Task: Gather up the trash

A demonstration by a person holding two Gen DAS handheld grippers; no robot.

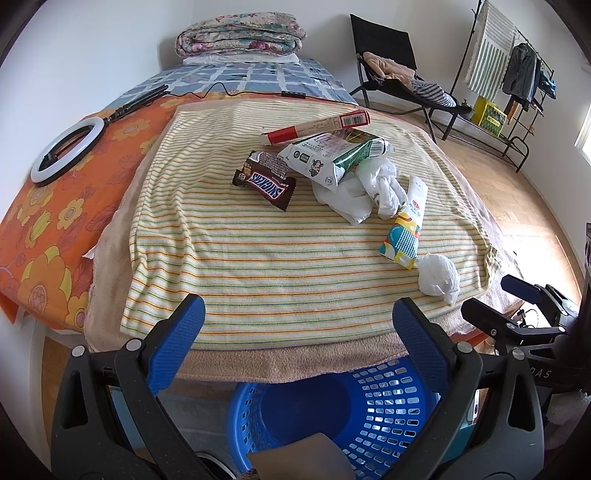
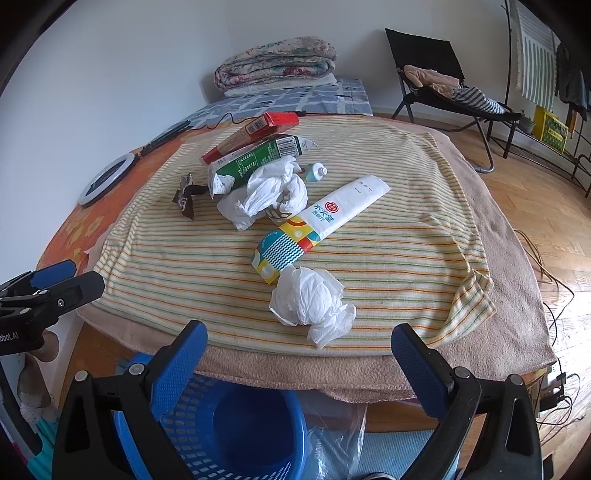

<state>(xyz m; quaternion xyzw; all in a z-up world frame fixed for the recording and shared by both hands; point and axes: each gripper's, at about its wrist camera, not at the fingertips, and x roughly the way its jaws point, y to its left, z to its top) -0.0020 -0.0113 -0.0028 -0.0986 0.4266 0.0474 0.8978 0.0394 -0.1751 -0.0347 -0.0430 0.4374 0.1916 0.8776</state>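
Note:
Trash lies on a striped towel [image 1: 258, 258] over a table: a Snickers wrapper [image 1: 266, 181], a green-and-white milk carton [image 1: 332, 157], a red-and-beige box [image 1: 317, 126], crumpled white plastic [image 1: 373, 188], a flattened colourful carton [image 2: 314, 225] and a balled tissue [image 2: 312, 304]. A small tube [image 2: 312, 171] shows in the right wrist view. A blue basket [image 1: 388, 406] stands on the floor below the table's near edge. My left gripper [image 1: 299, 332] hangs open above the basket, nothing between its fingers. My right gripper [image 2: 299, 354] is open too, just short of the tissue.
A ring light [image 1: 66, 149] and its cable lie on the orange cloth at left. A folded quilt [image 1: 240, 35] sits at the back. A black chair [image 1: 399, 74] with clothes and a clothes rack [image 1: 517, 74] stand on the wooden floor at right.

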